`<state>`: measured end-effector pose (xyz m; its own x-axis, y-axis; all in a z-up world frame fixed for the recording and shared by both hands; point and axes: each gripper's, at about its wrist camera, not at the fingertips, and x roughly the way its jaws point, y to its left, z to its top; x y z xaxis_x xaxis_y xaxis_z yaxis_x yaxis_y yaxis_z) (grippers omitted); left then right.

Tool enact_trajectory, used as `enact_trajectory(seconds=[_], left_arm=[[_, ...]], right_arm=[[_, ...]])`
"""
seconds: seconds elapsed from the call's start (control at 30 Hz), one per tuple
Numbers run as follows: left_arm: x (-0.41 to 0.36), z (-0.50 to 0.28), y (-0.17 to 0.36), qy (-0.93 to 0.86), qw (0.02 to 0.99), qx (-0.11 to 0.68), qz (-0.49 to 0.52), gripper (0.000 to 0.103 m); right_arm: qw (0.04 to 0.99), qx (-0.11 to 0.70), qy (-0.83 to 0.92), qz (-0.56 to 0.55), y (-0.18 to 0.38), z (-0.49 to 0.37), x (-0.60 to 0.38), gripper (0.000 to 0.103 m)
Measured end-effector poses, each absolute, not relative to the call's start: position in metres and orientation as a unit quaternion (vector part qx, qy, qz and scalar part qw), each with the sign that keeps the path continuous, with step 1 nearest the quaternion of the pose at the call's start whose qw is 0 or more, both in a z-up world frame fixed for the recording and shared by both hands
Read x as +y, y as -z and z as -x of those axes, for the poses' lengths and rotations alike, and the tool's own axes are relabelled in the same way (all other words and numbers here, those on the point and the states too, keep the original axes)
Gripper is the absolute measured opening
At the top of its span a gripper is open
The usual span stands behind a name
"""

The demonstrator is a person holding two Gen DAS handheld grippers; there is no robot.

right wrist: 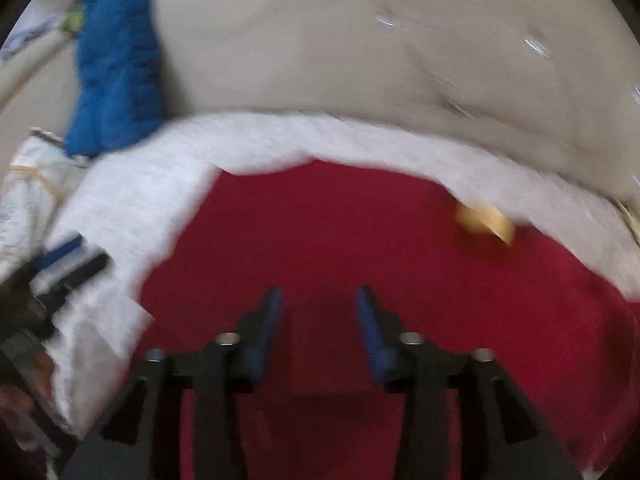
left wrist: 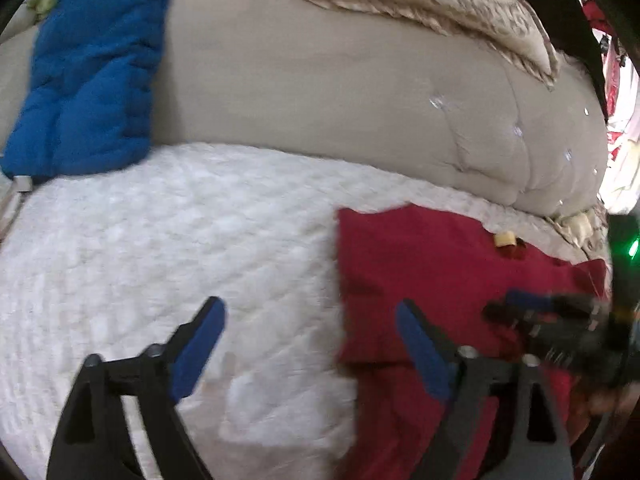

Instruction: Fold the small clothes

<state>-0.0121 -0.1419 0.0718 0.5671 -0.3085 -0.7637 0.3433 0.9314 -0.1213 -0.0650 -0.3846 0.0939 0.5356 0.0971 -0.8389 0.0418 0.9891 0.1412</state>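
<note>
Right wrist view motion-blurred; red garment cut off at btm edge, its tan tag unreadable.

We have the left gripper with jaws spread wide, blue pads far apart, nothing between them. Right gripper has jaws parted too, narrower gap, nothing pinched that we can see. Each one shows at the edge of the other's view, right gripper just beside the left; both views motion-blurred.

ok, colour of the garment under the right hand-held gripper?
Dark red garment, clearest in the left wrist view.
</note>
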Motion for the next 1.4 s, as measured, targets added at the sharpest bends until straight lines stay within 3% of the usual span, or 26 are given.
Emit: enact_trajectory(seconds=[0.07,0.23,0.37,0.47,0.6,0.67,0.7,0.73,0.97,1.13,1.27,1.37,1.4], left_arm=[[-0.161,0.008,-0.055,0.191,0.867,0.460,-0.037,0.094],[-0.178,0.013,-0.043,0.184,0.858,0.475,-0.068,0.089],[-0.171,0.024,-0.069,0.180,0.874,0.449,-0.045,0.089],[-0.174,0.031,-0.081,0.186,0.876,0.443,-0.043,0.089],[-0.185,0.042,-0.086,0.194,0.874,0.442,-0.054,0.089],[-0.191,0.045,-0.084,0.193,0.869,0.450,-0.066,0.089],[-0.193,0.045,-0.084,0.193,0.868,0.452,-0.069,0.089],[-0.195,0.044,-0.082,0.193,0.868,0.452,-0.071,0.089],[-0.196,0.047,-0.086,0.193,0.869,0.452,-0.054,0.089],[-0.201,0.060,-0.096,0.209,0.872,0.438,-0.063,0.089],[-0.204,0.062,-0.097,0.212,0.869,0.443,-0.060,0.089],[-0.208,0.064,-0.101,0.214,0.871,0.439,-0.063,0.089],[-0.208,0.064,-0.102,0.214,0.871,0.437,-0.064,0.089]], right_arm=[[0.863,0.496,-0.029,-0.094,-0.083,0.074,-0.397,0.023],[0.892,0.428,-0.010,-0.145,-0.139,0.141,-0.446,0.023],[0.889,0.413,0.143,-0.136,-0.166,0.197,-0.538,0.033],[0.842,0.441,0.276,-0.143,-0.155,0.208,-0.619,0.044],[0.797,0.498,0.283,-0.192,-0.108,0.179,-0.677,0.044],[0.780,0.524,0.258,-0.227,-0.082,0.167,-0.690,0.042],[0.790,0.513,0.264,-0.207,-0.085,0.165,-0.688,0.014],[0.807,0.502,0.253,-0.179,-0.096,0.163,-0.684,0.000],[0.877,0.356,0.288,-0.144,-0.194,0.255,-0.697,0.000],[0.858,0.373,0.294,-0.198,-0.181,0.314,-0.708,0.000],[0.815,0.436,0.286,-0.251,-0.128,0.375,-0.705,0.000],[0.805,0.413,0.313,-0.287,-0.125,0.419,-0.713,0.000],[0.804,0.396,0.326,-0.300,-0.130,0.430,-0.716,0.013]])
